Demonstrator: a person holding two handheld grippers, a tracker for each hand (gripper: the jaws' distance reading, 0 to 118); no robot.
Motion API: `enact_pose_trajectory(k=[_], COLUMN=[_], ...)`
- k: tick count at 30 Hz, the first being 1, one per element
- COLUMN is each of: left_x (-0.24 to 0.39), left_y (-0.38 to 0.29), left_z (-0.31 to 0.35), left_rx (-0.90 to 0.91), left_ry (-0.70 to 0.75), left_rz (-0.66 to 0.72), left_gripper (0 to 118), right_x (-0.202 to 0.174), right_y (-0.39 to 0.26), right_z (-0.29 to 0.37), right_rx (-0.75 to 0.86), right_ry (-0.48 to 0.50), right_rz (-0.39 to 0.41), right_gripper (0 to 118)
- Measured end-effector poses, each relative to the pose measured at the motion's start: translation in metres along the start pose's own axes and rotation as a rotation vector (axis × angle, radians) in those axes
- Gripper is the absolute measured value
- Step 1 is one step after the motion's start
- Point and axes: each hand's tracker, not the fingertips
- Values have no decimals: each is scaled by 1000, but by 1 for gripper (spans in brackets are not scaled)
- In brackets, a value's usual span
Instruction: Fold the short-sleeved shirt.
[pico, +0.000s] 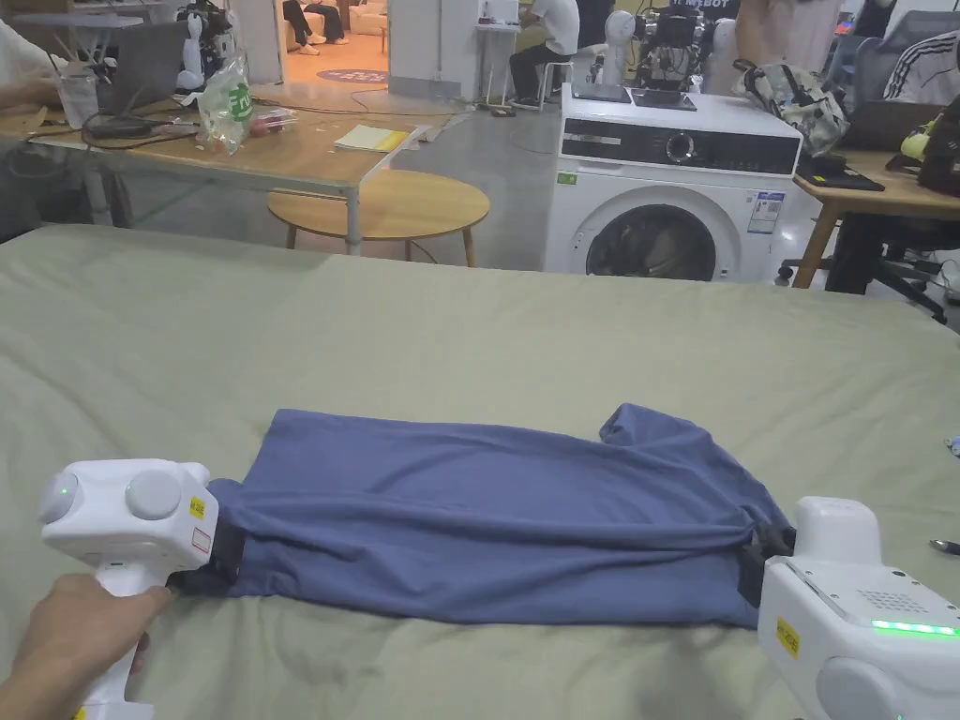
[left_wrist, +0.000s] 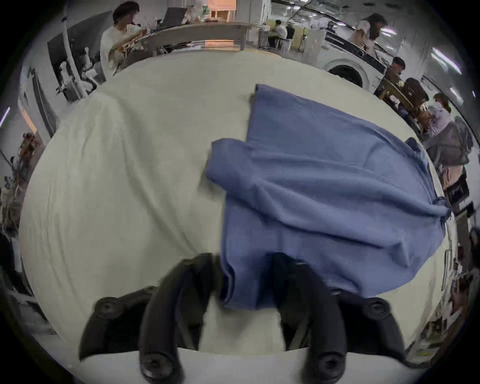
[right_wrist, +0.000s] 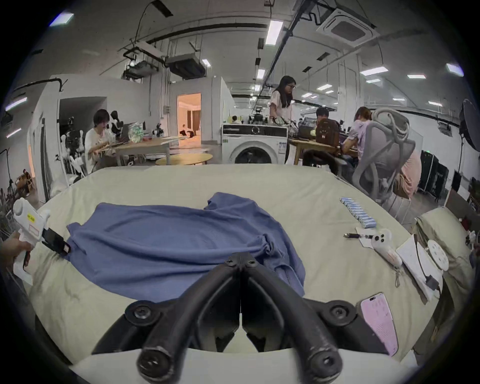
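The blue short-sleeved shirt (pico: 487, 516) lies folded lengthwise on a bed covered with a pale green sheet (pico: 469, 319), stretched between the two tongs.

The left tongs (left_wrist: 246, 280) sit at the shirt's left end with their jaws standing well apart; a bunched edge of the fabric hangs in the gap between them, lying against the inner face of one jaw, but the jaws do not press on it together. The person's hand (pico: 70, 628) grips the white handle below.

The right tongs (right_wrist: 241, 262) are at the opposite end, jaws drawn fully together at the tips, pinching a gathered bit of shirt, which puckers just beyond them.

Past the right tongs, on the sheet, lie a row of batteries (right_wrist: 358, 211), a pen (right_wrist: 357, 236) and a pink phone (right_wrist: 380, 324). Far beyond both tongs stands a white washing machine (pico: 670, 202).
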Motion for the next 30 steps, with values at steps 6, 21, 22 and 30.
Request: enact_pose_trajectory(k=[6, 21, 22, 30], left_x=[1, -13, -14, -16], left_y=[-21, -45, -47, -46], left_z=[20, 43, 42, 59], left_rx=[45, 154, 150, 182], left_ry=[-51, -93, -97, -115], left_rz=[-90, -33, -27, -10], left_gripper=[0, 0, 0, 0], right_x=[21, 60, 59, 54], right_y=[1, -18, -17, -8], right_z=[-30, -132, -129, -105], right_rx=[-151, -524, -516, -467], right_ry=[9, 25, 35, 71], right_rz=[-56, 0, -5, -32], right_gripper=[0, 37, 15, 2])
